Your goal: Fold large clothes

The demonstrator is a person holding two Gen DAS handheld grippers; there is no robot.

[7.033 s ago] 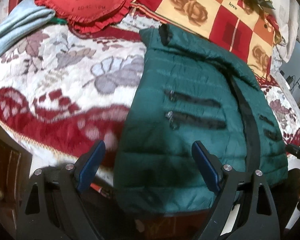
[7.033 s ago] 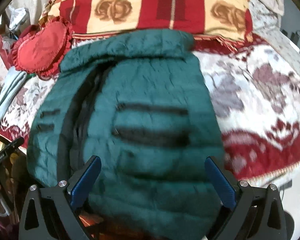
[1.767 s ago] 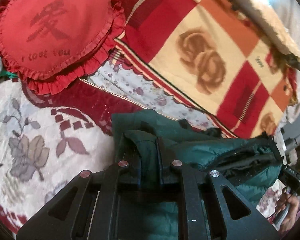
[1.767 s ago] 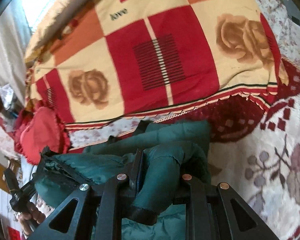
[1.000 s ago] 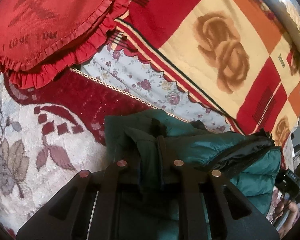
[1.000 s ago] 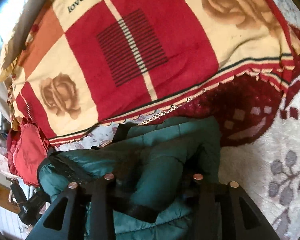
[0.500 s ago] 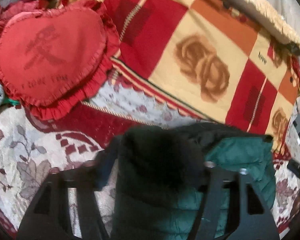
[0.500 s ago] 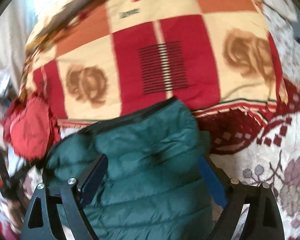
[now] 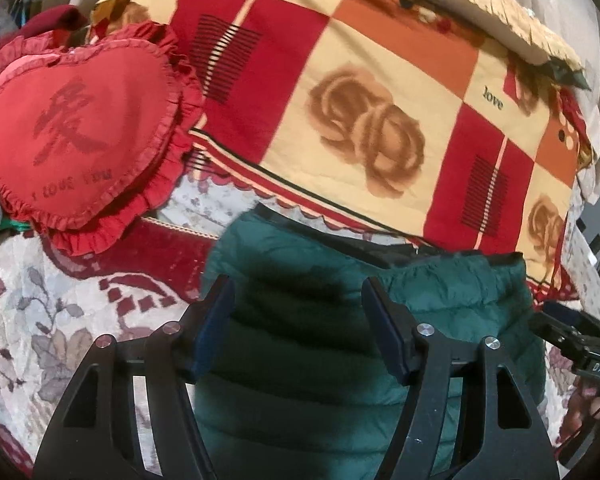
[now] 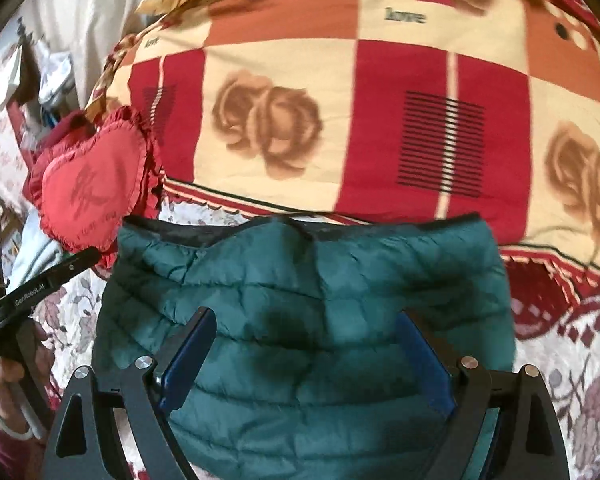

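Right wrist: green jacket [image 10: 300, 300] folded on bedspread [image 10: 572, 360], tools released.

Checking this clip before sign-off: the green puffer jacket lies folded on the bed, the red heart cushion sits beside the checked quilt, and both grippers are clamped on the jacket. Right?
Not quite. Both grippers are open: the left gripper and right gripper hover above the green puffer jacket without pinching it, as each wrist view shows. The red heart cushion beside the checked quilt is right.

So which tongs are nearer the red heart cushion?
Left. The left tongs hover over the green jacket's cushion-side edge; the right tongs are over its far half, away from the heart cushion.
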